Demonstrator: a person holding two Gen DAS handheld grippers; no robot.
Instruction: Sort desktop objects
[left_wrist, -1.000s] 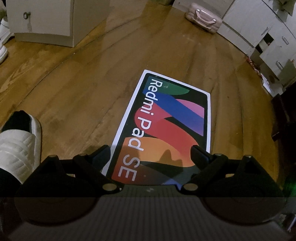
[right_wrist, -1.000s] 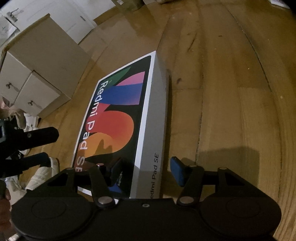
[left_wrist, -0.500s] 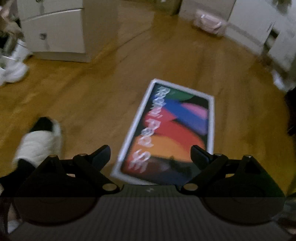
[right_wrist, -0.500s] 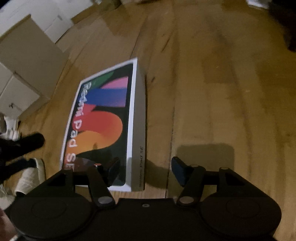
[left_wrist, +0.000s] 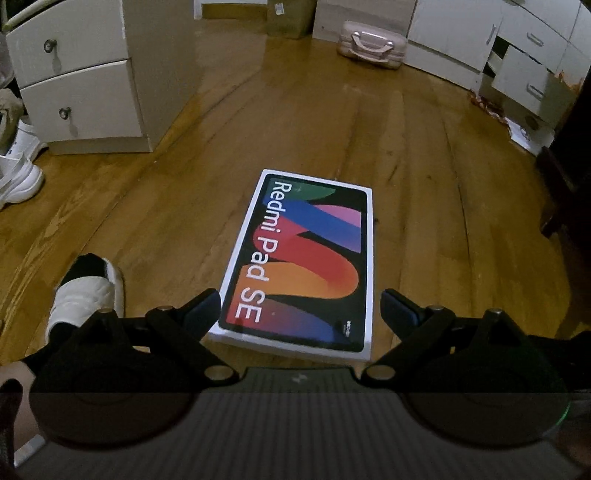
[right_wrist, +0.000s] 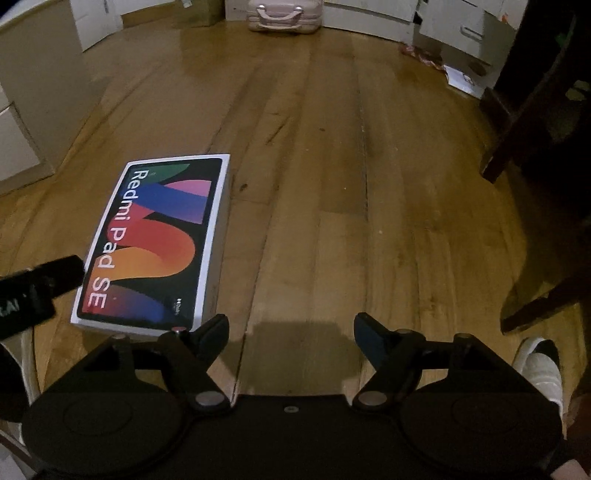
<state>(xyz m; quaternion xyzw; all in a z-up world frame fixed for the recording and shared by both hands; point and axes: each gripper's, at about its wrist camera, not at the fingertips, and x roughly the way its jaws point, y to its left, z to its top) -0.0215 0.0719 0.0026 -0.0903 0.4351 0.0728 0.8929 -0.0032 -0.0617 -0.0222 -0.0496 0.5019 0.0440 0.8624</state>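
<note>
A flat white Redmi Pad SE box (left_wrist: 299, 262) with a colourful lid lies on the wooden floor. In the left wrist view it sits straight ahead of my left gripper (left_wrist: 301, 306), which is open and empty, raised above the box's near end. In the right wrist view the box (right_wrist: 155, 243) lies to the left. My right gripper (right_wrist: 291, 332) is open and empty over bare floor, to the right of the box. The left gripper's finger (right_wrist: 40, 277) shows at the left edge there.
A white drawer cabinet (left_wrist: 92, 74) stands at the far left. A pink suitcase (left_wrist: 371, 44) and white cabinets (left_wrist: 517, 48) are at the back. Dark wooden furniture legs (right_wrist: 524, 122) stand at the right. White shoes (left_wrist: 85, 295) are near both grippers.
Both grippers have pulled back and up from the box, which now lies free on the floor. The right gripper has shifted right and no longer straddles the box's edge.
</note>
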